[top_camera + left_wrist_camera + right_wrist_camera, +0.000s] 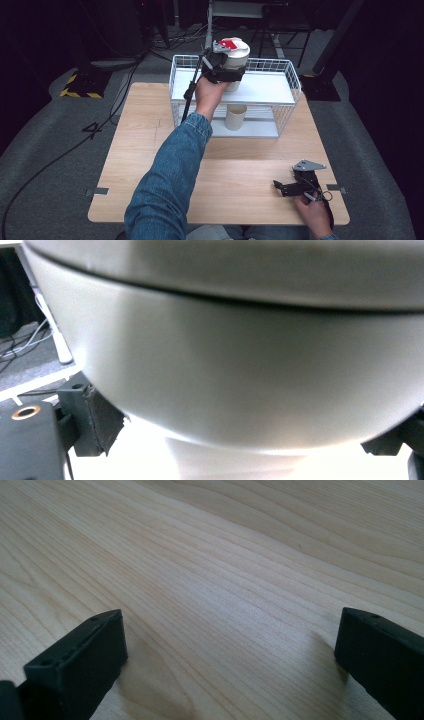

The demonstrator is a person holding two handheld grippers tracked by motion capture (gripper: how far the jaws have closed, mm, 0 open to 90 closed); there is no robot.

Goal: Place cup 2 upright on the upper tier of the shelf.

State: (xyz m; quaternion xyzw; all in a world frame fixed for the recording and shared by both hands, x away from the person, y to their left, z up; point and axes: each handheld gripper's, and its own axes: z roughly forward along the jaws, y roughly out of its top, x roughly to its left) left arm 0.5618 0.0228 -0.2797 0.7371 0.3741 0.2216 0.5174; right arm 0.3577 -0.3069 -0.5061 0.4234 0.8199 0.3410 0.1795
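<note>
At about 12 o'clock on the counter (150,165), the left hand-held gripper (227,74) clamped a white lidded cup (235,54), holding it above the top shelf of the white wire rack (287,82); a second cup (235,117) stood on the lower shelf beneath. At 5 o'clock the right hand-held gripper (287,187) rested on the wood, its jaws spread wide and holding nothing.
</note>
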